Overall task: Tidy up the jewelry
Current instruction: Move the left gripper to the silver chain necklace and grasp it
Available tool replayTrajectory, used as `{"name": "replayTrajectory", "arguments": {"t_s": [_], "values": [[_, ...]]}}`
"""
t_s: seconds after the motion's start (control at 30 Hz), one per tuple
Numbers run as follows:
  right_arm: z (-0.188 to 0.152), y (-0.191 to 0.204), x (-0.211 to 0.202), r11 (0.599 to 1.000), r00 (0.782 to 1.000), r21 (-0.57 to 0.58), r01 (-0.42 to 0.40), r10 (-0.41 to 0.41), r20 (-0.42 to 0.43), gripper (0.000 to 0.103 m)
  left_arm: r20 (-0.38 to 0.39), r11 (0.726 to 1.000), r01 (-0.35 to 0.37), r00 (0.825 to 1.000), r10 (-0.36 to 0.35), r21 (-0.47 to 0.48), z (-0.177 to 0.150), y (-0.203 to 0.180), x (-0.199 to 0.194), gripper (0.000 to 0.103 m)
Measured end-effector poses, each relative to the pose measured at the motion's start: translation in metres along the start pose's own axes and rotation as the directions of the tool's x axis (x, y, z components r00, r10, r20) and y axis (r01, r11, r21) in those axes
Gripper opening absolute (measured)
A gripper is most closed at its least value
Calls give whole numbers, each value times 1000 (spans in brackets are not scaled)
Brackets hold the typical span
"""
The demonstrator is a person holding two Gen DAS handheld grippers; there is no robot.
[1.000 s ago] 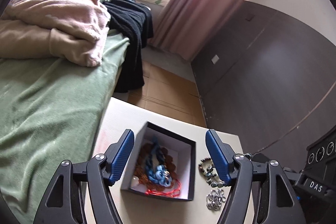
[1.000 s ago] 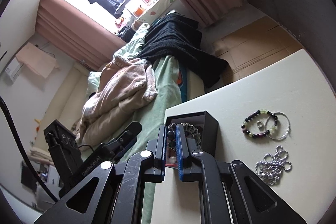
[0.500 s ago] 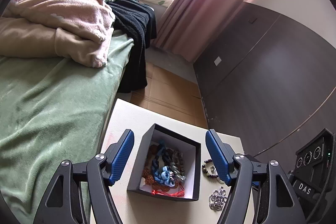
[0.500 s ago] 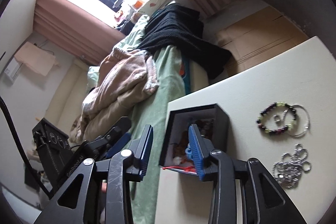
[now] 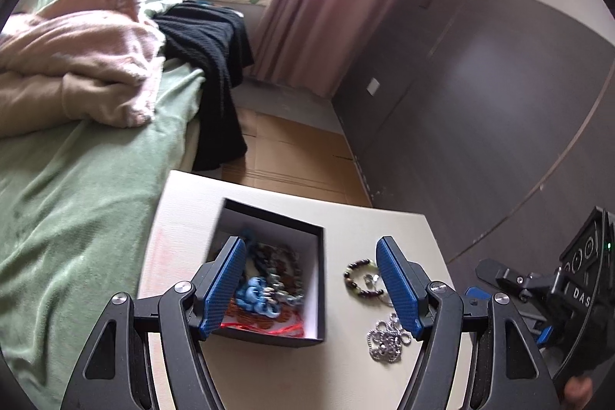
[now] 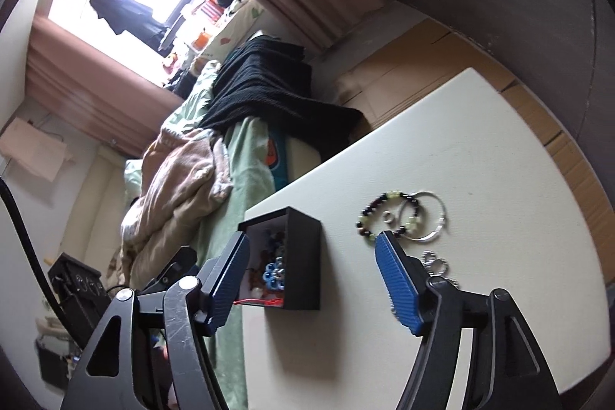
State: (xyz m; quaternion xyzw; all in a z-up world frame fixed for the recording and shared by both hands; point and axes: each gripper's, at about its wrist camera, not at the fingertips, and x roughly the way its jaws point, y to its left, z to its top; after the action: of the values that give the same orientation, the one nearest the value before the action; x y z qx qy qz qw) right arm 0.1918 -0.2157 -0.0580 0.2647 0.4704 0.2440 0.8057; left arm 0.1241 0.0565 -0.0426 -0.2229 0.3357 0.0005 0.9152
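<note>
A black open box (image 5: 321, 279) (image 6: 303, 256) with a white lining sits on the cream table (image 5: 357, 218) (image 6: 480, 160) and holds several bead strings, a blue chain and a red cord. Right of it lie a dark and green beaded bracelet (image 5: 359, 279) (image 6: 384, 214), a silver bangle (image 6: 432, 218), a small ring (image 6: 387, 216) and a silver chain (image 5: 388, 337) (image 6: 434, 262). My left gripper (image 5: 311, 287) is open and empty above the box's right side. My right gripper (image 6: 313, 275) is open and empty, above the box and the bracelet.
A bed with a green sheet (image 5: 69, 202), a pink blanket (image 5: 77, 64) and a black garment (image 5: 215, 64) adjoins the table's left edge. A dark panelled wall (image 5: 480, 102) stands on the right. Cardboard (image 5: 292, 148) covers the floor beyond the table.
My right gripper, shut on a bead string over the box a second ago, opened wide and the string lies in the box. Both grippers drew back; the left view shifted right.
</note>
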Motion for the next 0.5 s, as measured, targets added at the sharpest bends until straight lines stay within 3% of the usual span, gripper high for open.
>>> {"name": "replayTrajectory", "arguments": {"t_s": [0.5], "values": [[1,-42,-21,989,990,37,140,-139,-35,69,-105,981,66,993,-47,182,-34,-60,25,71]]}}
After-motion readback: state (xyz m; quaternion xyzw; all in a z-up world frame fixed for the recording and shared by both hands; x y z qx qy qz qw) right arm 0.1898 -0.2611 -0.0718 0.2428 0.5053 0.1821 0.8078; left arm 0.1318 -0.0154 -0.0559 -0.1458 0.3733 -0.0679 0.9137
